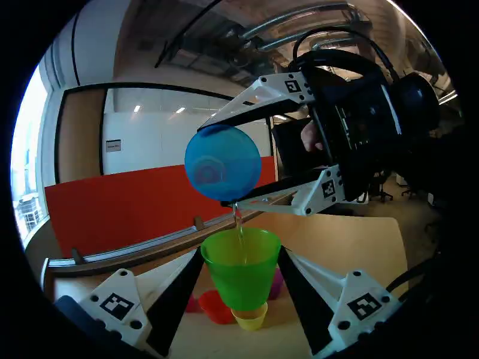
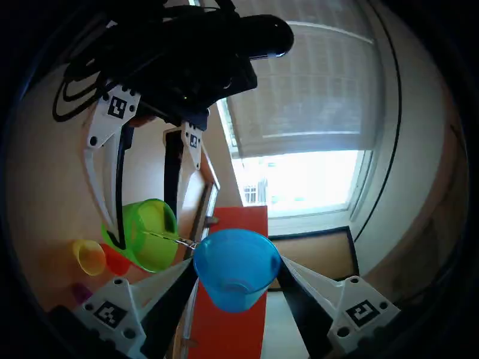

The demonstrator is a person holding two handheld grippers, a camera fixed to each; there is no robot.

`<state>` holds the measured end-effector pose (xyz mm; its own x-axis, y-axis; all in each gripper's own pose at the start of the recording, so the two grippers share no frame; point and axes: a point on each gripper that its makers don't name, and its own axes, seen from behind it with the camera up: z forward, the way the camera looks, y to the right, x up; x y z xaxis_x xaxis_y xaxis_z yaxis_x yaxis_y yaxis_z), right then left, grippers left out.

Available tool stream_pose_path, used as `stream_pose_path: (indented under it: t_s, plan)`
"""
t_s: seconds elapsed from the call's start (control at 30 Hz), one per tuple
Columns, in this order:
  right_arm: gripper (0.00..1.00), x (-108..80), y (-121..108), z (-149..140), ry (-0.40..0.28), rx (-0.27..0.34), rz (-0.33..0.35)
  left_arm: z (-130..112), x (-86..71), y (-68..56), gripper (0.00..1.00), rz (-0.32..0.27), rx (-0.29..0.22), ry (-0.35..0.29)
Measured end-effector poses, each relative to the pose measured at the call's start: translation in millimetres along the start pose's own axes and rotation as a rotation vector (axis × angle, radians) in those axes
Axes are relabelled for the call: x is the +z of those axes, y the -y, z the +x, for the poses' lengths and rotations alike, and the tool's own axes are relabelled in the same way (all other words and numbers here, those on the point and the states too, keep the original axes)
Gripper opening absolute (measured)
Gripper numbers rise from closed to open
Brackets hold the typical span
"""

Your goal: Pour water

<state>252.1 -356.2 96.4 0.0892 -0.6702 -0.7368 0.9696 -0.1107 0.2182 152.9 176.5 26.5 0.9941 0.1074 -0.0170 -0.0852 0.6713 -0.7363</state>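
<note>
While the left tool point(image 1: 239, 254) clamps an upright green plastic cup point(image 1: 242, 275), the right tool point(image 2: 238, 263) grips a tipped blue plastic cup point(image 2: 233, 272) at twelve o'clock, pouring a thin water stream point(image 1: 239, 224) into it.

No words or numbers that we can read here. What we do have are black-and-white coded squares, patterns and not letters. There's one point(image 1: 117, 305) on a finger of the left tool point(image 1: 239, 254) and a second one point(image 1: 364, 306) on its other finger. The right tool point(image 2: 238, 263) carries the same kind, one square point(image 2: 108, 313) on a near finger and another point(image 2: 361, 313) opposite. On the far wall we spot a small sign point(image 1: 112, 145), too tiny to make out. The green cup point(image 1: 241, 275) clamped in the left tool and the blue cup point(image 2: 236, 284) clamped in the right are plain coloured plastic.
</note>
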Motion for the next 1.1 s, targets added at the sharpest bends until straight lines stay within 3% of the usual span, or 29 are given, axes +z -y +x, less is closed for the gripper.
stream_pose_path:
  t_s: [1.1]
  plan:
    - [0.91, 4.3, -1.8, -0.2, 0.015, -0.058, -0.007, 2.7, -2.4, -1.7, 0.88, 0.001, 0.005, -0.006]
